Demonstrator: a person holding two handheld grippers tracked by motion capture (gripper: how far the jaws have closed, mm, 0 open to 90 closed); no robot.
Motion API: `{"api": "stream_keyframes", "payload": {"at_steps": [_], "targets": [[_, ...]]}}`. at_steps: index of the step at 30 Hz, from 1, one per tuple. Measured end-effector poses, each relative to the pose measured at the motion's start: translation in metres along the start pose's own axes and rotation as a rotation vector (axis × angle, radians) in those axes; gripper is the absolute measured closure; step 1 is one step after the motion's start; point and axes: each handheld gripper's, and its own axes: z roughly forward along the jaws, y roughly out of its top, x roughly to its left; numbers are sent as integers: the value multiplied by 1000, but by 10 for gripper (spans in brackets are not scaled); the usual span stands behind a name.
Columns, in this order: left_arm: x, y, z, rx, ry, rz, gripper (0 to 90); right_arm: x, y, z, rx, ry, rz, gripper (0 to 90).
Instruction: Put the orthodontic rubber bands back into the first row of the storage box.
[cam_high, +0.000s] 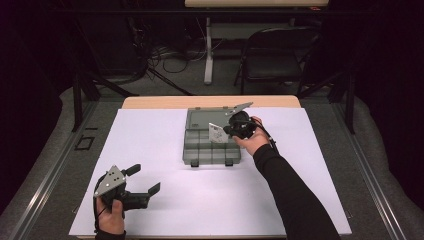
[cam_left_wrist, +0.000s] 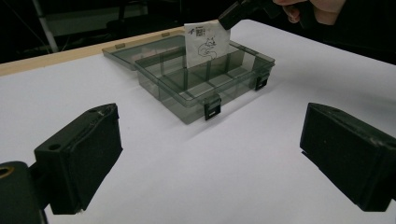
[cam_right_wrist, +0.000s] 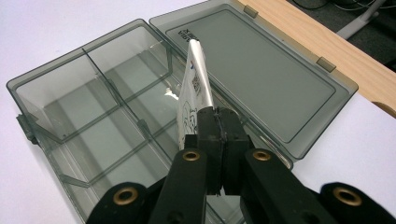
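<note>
Card (cam_right_wrist: 192, 88) pinched in right gripper (cam_right_wrist: 218, 135) above open compartment box (cam_right_wrist: 60, 88)

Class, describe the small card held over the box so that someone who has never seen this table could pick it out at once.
Start at the white sheet covering the table, then find the smoky transparent compartment box lying open near its far edge. Above its compartments, the right tongs pinch a small white card upright. It is the one pale thing there, printed with a line drawing of an animal and a small code.
</note>
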Motion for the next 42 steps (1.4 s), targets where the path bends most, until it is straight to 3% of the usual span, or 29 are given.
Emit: {"api": "stream_keyframes", "payload": {"at_steps": [8,13,19,24,28,42], "targets": [[0,0,0,2,0,0,54,-1,0,-1,7,-4,2,891],[0,0,0,2,0,0,54,0,0,1,2,-11,3,832],[0,0,0,1,-1,-3,54,-1,1,1,9,-39,12,712],[0,0,0,2,0,-1,54,-2,2,1,-18,-83,36,502],[0,0,0,1,1,-2,54,-3,2,-1,-31,-95,47,422],[1,0,0,-1,3,-8,54,-5,3,-10,-67,-121,80,387]]}}
